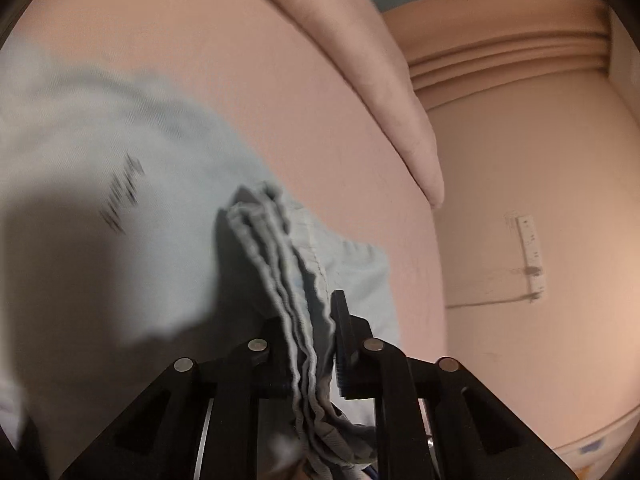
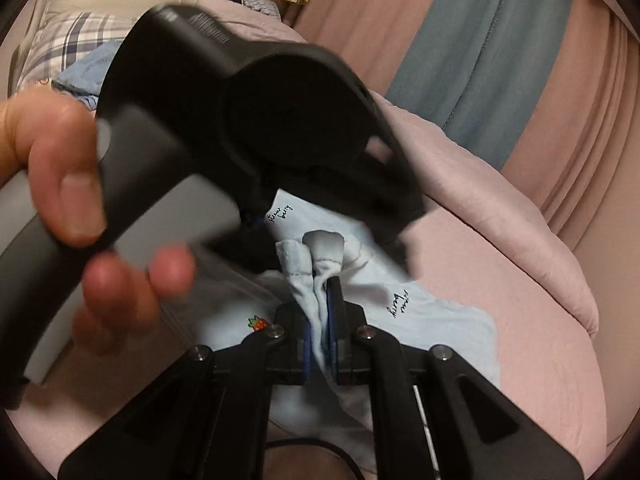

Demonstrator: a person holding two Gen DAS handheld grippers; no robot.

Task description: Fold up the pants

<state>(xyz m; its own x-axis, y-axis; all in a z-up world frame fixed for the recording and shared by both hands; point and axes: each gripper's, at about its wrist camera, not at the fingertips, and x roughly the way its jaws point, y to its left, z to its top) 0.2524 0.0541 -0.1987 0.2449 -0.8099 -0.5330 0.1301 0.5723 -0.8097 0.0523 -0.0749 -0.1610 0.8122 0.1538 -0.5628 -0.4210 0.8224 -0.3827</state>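
The light blue pants [image 1: 100, 208] lie on a pink bed sheet [image 1: 248, 92]. My left gripper [image 1: 308, 320] is shut on a bunched, ribbed edge of the pants, which stands up between the fingers. In the right wrist view the pants [image 2: 448, 324] show small black script and a strawberry print [image 2: 258, 323]. My right gripper [image 2: 320, 300] is shut on a folded hem of the pants. The left gripper's black body [image 2: 256, 128], held by a hand [image 2: 60, 168], fills the upper left of that view, just above the right gripper.
A pink duvet [image 1: 360, 60] lies folded along the far side of the bed; it also shows in the right wrist view [image 2: 500, 208]. Pink and blue curtains [image 2: 480, 40] hang behind. A plaid pillow [image 2: 68, 36] sits at the upper left.
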